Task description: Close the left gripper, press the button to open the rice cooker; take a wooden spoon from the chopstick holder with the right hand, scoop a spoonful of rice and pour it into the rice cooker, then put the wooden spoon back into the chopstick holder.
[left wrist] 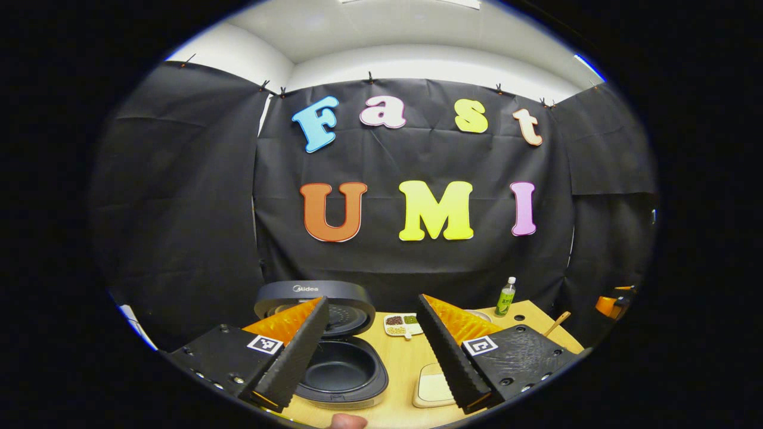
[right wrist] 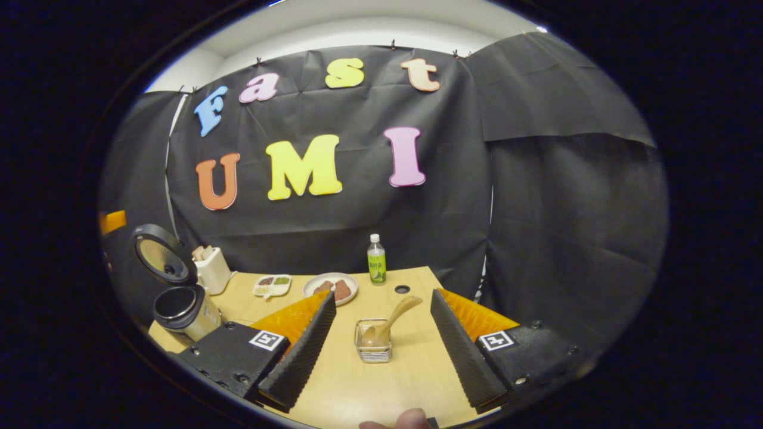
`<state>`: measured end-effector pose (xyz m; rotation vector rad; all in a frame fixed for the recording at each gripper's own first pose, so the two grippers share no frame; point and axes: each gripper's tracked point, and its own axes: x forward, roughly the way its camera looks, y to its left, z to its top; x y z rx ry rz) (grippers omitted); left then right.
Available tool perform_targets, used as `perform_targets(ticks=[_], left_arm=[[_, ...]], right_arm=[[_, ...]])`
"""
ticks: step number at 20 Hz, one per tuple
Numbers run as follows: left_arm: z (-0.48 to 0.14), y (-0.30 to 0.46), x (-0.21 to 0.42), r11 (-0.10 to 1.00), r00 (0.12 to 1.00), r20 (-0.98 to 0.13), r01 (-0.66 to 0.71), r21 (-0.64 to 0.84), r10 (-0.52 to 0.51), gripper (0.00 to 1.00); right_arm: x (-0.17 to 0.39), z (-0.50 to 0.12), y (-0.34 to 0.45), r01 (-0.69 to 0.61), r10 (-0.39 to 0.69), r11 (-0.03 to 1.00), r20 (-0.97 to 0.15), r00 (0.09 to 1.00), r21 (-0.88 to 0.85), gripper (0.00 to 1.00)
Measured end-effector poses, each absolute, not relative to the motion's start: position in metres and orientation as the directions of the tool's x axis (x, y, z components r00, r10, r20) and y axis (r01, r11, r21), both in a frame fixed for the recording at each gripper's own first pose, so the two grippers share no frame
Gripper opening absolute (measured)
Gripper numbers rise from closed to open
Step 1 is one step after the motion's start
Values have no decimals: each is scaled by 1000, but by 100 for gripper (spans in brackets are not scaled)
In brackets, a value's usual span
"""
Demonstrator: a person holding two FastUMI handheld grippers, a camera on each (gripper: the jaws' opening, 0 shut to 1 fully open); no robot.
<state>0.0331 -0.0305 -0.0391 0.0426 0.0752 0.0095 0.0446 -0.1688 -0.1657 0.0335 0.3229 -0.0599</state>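
Both grippers are held wide open, empty. The round rice cooker [left wrist: 340,357] is seen lid-up; a wooden spoon [right wrist: 387,325] is propped in the wire chopstick holder [right wrist: 374,345].

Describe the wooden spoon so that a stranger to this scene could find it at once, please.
Start at the wooden table. Near its middle stands a small wire chopstick holder. The wooden spoon sits bowl-down in it, handle leaning up to the right; it is the sole utensil there.

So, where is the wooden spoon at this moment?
In the right gripper view, the wooden spoon leans in the wire chopstick holder on the table, straight ahead between the open fingers, nearer than the green bottle.
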Motion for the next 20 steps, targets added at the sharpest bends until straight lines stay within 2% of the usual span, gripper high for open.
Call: perform_targets(ticks=[6,11,13,15,16,19,20], left_arm=[[-38,-53,36,998,997,-64,-47,41,49,94],[-44,-59,39,998,995,-89,-51,38,54,94],[-45,-53,38,997,992,-100,-72,30,75,94],[-48,-49,37,995,989,-112,-92,38,96,94],[-51,-46,37,994,987,-119,-102,47,107,94],[-52,-37,33,989,981,-128,-136,58,143,95],[-52,-31,32,986,979,-125,-154,61,161,95]], right_arm=[[90,-245,-182,42,1,995,-422,907,91,100],[138,-289,-194,62,10,988,-450,893,144,98],[156,-308,-194,58,23,986,-468,883,157,100],[169,-328,-196,74,19,983,-501,865,166,95],[175,-335,-194,73,28,981,-508,861,180,98],[189,-355,-185,63,59,977,-538,841,205,83],[194,-359,-183,60,65,976,-543,837,211,84]])
